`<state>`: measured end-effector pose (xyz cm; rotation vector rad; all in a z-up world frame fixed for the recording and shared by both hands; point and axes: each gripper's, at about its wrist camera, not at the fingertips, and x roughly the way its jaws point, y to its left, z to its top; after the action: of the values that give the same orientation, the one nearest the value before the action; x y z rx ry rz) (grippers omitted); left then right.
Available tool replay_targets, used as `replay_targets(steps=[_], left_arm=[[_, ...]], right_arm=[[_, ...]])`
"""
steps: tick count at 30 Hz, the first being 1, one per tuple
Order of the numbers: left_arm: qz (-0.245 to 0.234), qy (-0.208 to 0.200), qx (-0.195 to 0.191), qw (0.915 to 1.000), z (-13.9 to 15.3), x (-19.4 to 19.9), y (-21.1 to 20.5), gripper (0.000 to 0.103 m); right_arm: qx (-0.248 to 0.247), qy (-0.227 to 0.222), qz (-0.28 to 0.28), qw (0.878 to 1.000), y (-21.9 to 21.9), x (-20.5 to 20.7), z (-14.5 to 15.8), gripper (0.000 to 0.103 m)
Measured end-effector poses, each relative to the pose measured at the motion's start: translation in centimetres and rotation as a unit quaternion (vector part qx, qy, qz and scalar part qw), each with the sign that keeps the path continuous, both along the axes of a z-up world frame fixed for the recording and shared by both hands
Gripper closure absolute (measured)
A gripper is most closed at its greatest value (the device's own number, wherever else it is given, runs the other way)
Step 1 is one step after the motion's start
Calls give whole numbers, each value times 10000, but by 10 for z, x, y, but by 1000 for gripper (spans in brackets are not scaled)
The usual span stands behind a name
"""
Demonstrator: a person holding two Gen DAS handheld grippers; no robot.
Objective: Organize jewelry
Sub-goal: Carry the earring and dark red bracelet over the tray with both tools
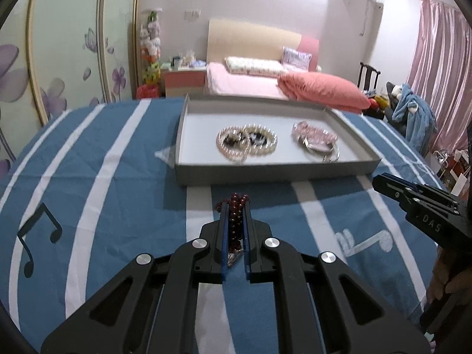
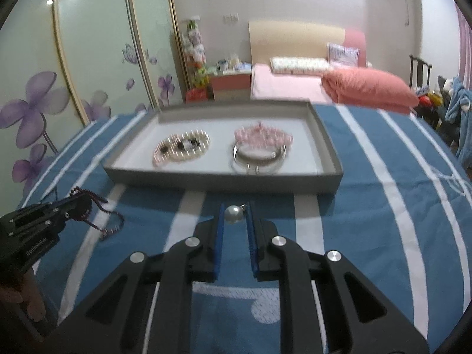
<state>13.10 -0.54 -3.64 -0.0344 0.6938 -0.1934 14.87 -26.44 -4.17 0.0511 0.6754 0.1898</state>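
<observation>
Glossy pearl [image 2: 233, 214], matt cardboard tray [image 2: 224, 178], woven tablecloth [image 2: 383, 206]

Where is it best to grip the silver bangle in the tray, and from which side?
Grip the silver bangle at its near rim, coming from above. It lies flat on the tray floor, its far part under pink beads, so only the near arc is free.

Home bedroom, pink bed [image 1: 247, 85] with pillows, floral wardrobe doors [image 2: 88, 67], pink curtains [image 1: 442, 67]
</observation>
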Motion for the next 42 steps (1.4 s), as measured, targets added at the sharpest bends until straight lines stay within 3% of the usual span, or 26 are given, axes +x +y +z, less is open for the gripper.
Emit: replay_targets(steps=[10,15,34,42], left_arm=[[45,-754,87,9971,27,-4,-16,94],[65,-975,146,9951,36,2,-22,94],[125,-1125,161,9934,40,11,-29,94],[122,-1072,137,9941,39,32,-33,94]], right_arm=[[-65,-1205,-79,9927,11,-16,38,87],[-190,-1579,-145,9872,16,-17,51,87],[-228,-1816,-324,9826,16,-7,55,87],[-205,-1825,-343,9824,14,14,59,87]])
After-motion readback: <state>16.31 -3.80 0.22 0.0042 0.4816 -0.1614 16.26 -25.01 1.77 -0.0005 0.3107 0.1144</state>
